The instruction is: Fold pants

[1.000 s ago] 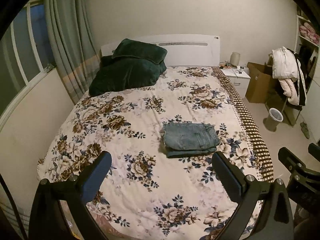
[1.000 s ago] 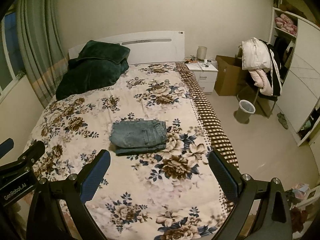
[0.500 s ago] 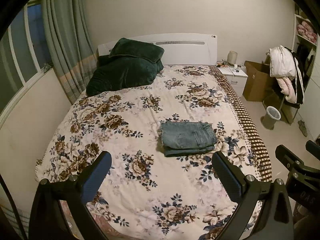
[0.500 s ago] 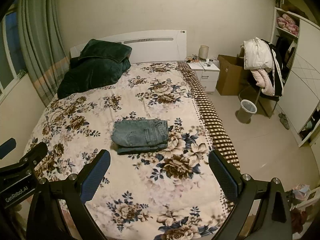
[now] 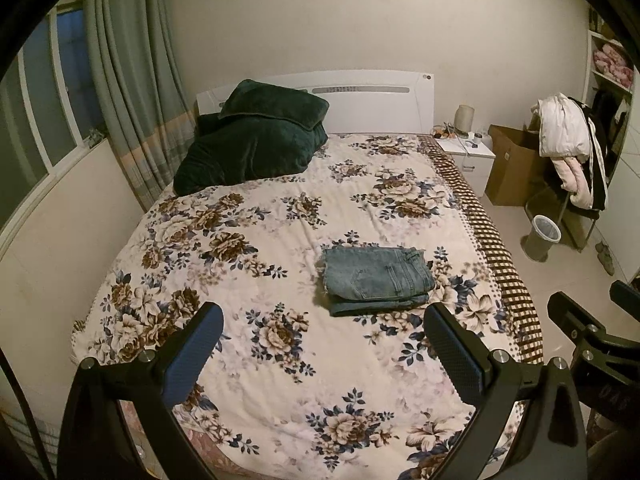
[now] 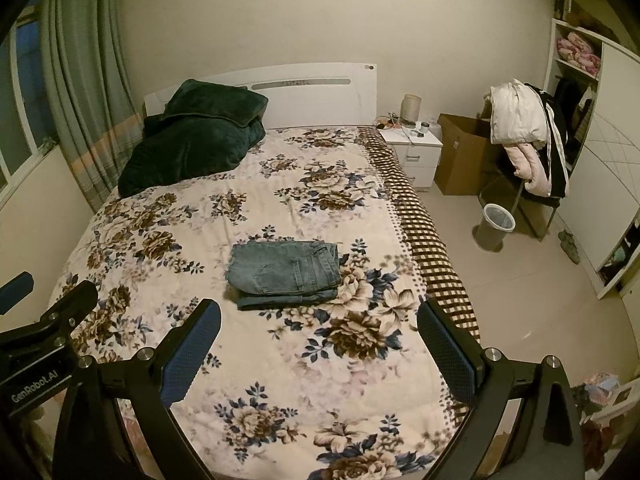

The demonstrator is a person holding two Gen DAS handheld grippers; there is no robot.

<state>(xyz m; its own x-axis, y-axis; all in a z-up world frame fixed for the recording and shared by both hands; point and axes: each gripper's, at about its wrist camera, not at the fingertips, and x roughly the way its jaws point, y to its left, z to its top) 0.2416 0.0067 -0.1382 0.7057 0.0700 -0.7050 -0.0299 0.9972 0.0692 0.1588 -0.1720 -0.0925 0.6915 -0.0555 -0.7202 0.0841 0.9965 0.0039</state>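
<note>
A pair of blue jeans lies folded into a compact rectangle on the floral bedspread, right of the bed's middle; it also shows in the right wrist view. My left gripper is open and empty, held back above the foot of the bed, well short of the jeans. My right gripper is open and empty too, likewise back from the jeans. Each gripper's body shows at the edge of the other's view.
A dark green blanket is heaped by the white headboard. A nightstand, cardboard box, clothes-laden chair and bin stand on the floor to the right. Curtains and a window are on the left.
Both grippers have drawn back and up a little from the bed, so the jeans look slightly farther away. The jeans have not moved. Both grippers stay open.
</note>
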